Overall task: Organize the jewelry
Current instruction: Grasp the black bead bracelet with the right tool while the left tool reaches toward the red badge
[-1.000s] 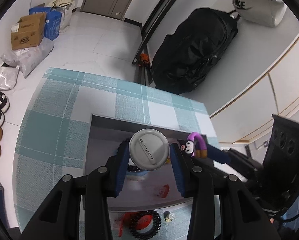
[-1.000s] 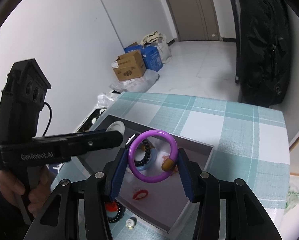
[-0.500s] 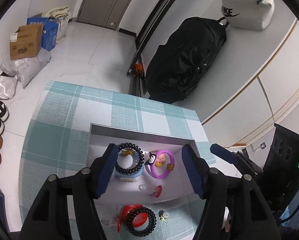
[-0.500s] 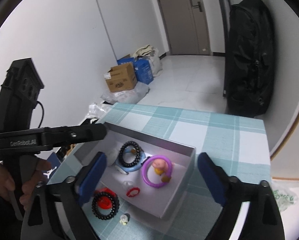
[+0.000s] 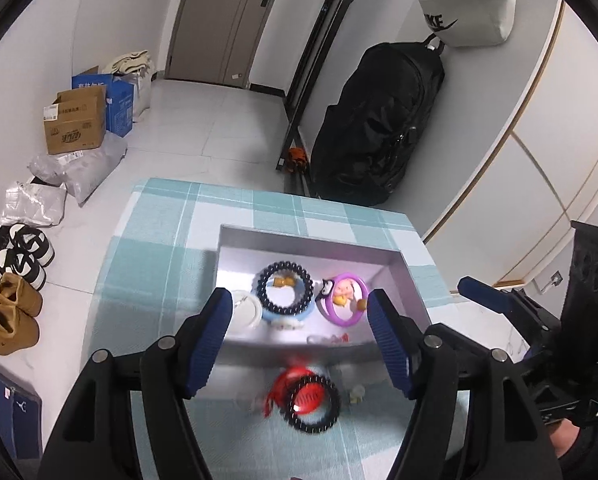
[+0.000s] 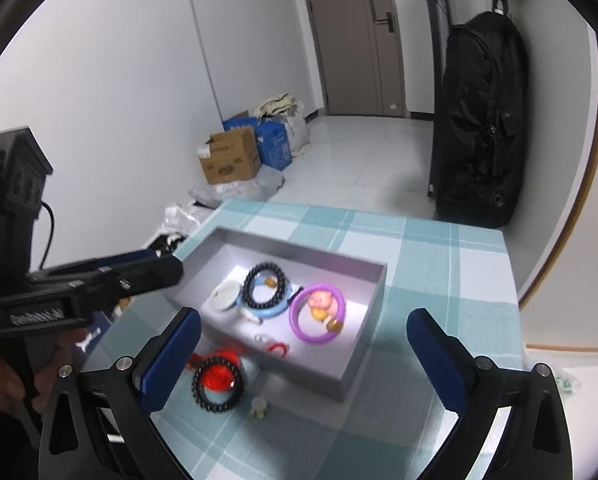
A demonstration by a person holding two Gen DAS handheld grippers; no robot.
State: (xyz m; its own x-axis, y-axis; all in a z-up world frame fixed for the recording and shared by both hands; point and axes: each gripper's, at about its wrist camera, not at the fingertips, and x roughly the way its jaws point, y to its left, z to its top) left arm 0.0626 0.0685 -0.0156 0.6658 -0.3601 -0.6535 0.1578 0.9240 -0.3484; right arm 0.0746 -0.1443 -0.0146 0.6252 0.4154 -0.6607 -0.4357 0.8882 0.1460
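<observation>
A grey open box [image 5: 235, 236] [image 6: 363, 356] sits on the checked tablecloth. Inside lie a white round tin [image 5: 245, 312] [image 6: 225, 295], a black bead bracelet [image 5: 285, 288] [image 6: 265, 285] on a blue ring, a purple ring with charms [image 5: 345, 304] [image 6: 317, 314] and a small red piece [image 6: 277, 347]. In front of the box lie a black bead bracelet over a red item [image 5: 309, 400] [image 6: 217, 382] and a tiny charm [image 6: 258, 407]. My left gripper [image 5: 299, 340] is open and empty above the box's near side. My right gripper [image 6: 303, 356] is open and empty.
The table [image 5: 159, 240] ends close behind the box. A black bag [image 5: 375, 132] hangs at the wall beyond, cardboard boxes [image 5: 75, 124] and shoes [image 5: 15, 280] lie on the floor to the left. The other gripper's body [image 6: 79, 292] reaches in from the left in the right wrist view.
The left gripper let go of the white tin and the right one the purple ring; both now lie in the box. Both grippers opened and drew back and up.
</observation>
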